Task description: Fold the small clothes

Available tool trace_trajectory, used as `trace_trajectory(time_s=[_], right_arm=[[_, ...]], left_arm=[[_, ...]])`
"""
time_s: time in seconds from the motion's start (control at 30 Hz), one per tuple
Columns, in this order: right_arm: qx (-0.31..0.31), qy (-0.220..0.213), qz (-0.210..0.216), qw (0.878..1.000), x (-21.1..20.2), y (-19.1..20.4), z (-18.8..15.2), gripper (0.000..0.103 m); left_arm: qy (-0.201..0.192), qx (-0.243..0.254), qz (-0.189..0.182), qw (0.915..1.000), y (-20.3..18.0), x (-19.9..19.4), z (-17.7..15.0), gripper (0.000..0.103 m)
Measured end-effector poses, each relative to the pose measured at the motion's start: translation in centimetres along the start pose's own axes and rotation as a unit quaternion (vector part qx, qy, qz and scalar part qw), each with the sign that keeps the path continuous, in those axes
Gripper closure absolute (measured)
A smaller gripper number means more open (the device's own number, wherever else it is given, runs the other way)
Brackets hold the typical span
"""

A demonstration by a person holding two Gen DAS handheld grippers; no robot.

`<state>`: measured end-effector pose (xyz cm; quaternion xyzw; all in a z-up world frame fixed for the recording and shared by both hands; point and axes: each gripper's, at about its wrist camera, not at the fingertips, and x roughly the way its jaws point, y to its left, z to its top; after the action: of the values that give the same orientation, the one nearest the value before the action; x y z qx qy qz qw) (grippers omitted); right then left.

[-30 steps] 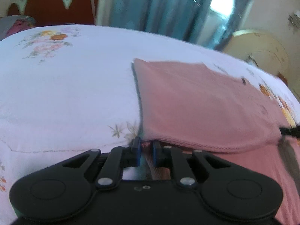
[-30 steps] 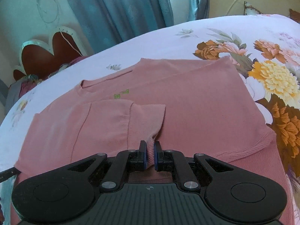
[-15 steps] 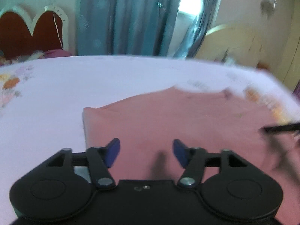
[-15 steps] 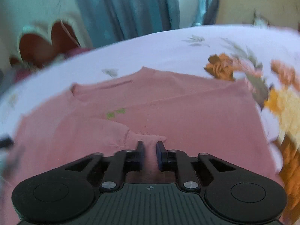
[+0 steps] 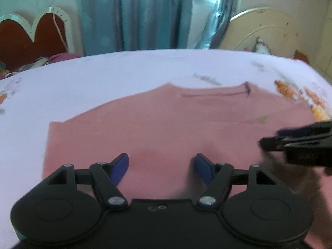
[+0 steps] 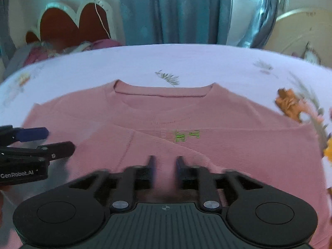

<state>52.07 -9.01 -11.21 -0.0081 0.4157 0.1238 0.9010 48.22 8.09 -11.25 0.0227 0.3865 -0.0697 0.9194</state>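
The left gripper (image 5: pixel 161 167) hangs over the near left part of a pink sweater (image 5: pixel 166 124), its blue-padded fingers (image 5: pixel 119 167) spread wide with nothing between them. The sweater lies flat on a white floral bedsheet (image 5: pixel 103 76) straight ahead of both grippers, neckline (image 6: pixel 164 93) at the far side and a sleeve (image 6: pixel 145 145) folded across the chest, just below a small green embroidered mark (image 6: pixel 187 136). The right gripper (image 6: pixel 165 164) sits low over that folded sleeve, fingers parted by a narrow gap and gripping nothing (its tips are blurred, so whether they touch the cloth I cannot tell). Each gripper shows at the edge of the other's view, the two close side by side. Beyond the bed stand teal curtains (image 5: pixel 134 14) and, off to the left, a red scalloped headboard (image 5: pixel 27 35)
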Motion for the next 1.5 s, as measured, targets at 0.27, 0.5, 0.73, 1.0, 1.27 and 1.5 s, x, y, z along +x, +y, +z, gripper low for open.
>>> trace_trajectory(time_s=[0.27,0.5,0.73,1.0,1.27,1.5], right_arm=[[0.012,0.001,0.002,1.000,-0.9,-1.2,-0.6,0.057],[0.012,-0.010,0.021,1.000,-3.3,0.4,-0.8,0.057],[-0.020,0.008,0.044,0.999,-4.2,2.9,-2.9,0.057],[0.049,0.024,-0.005,0.998,-5.5,-3.9,-5.1,0.057],[0.025,0.028,-0.006,0.999,-4.8,-3.0,-5.4,0.057],[0.034,-0.027,0.025,0.999,-9.5,-4.4,-5.4,0.057]], left_arm=[[-0.005,-0.002,0.019,0.9998,2.1,-0.7,-0.5,0.031],[-0.022,0.001,0.014,0.9997,1.3,-2.8,-0.6,0.031],[-0.010,0.037,0.007,0.9992,-1.8,-4.2,-2.4,0.031],[0.015,0.014,0.059,0.9980,1.3,-6.2,-6.4,0.029],[0.013,0.025,0.092,0.9954,-0.3,-6.8,-6.8,0.030],[-0.014,0.035,0.114,0.9928,-2.5,-10.5,-6.3,0.030]])
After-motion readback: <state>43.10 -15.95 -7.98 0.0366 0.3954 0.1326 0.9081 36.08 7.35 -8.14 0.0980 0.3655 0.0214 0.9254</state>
